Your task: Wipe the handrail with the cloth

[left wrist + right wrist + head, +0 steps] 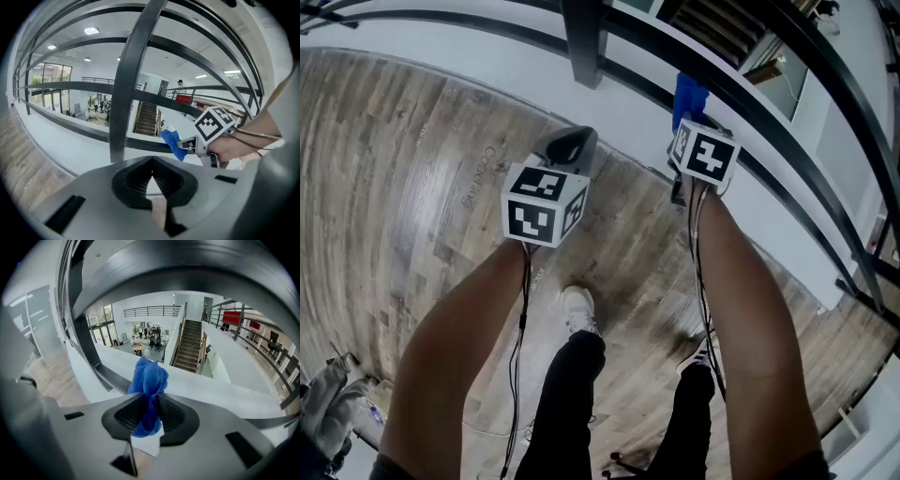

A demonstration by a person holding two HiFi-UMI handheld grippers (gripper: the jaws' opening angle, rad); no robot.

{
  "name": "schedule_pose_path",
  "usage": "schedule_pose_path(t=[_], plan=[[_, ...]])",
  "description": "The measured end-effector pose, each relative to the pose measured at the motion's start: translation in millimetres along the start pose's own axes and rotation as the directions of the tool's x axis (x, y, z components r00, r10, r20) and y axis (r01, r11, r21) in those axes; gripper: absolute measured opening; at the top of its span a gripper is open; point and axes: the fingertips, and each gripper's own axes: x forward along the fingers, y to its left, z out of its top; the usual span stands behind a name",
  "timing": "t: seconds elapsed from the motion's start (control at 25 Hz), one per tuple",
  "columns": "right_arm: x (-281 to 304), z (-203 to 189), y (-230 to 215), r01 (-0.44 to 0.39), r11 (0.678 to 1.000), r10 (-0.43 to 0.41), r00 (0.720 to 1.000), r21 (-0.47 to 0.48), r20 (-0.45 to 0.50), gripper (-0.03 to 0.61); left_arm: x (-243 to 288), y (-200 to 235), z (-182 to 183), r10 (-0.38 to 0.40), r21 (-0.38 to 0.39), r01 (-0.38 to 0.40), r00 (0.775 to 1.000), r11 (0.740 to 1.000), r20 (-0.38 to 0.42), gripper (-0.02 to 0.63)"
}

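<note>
Blue cloth (149,380): crumpled into a tight bunch, pinched at its lower part between the jaws of the right tool (149,420), upper end stood free past the jaw tips. Sat close below the dark, rounded metal handrail (187,277); could not tell whether touched it. Handrail: broad, smooth, swept in a curve overhead.

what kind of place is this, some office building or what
Probably an upper-floor walkway overlooking the atrium of a large office or public building: a dark metal railing edges the wood-look floor, and beyond it a staircase descends to a hall where people gather.
</note>
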Motion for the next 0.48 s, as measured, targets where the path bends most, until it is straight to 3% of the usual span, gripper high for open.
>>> schedule_pose_path(t=[0.48], plan=[[-30,-44,-118,0.063,0.993,-0.063,0.998,0.103,-0.01,0.092,44,-104,-5,-0.092,0.064,0.095,0.995,0.993,-0.04,0.005]])
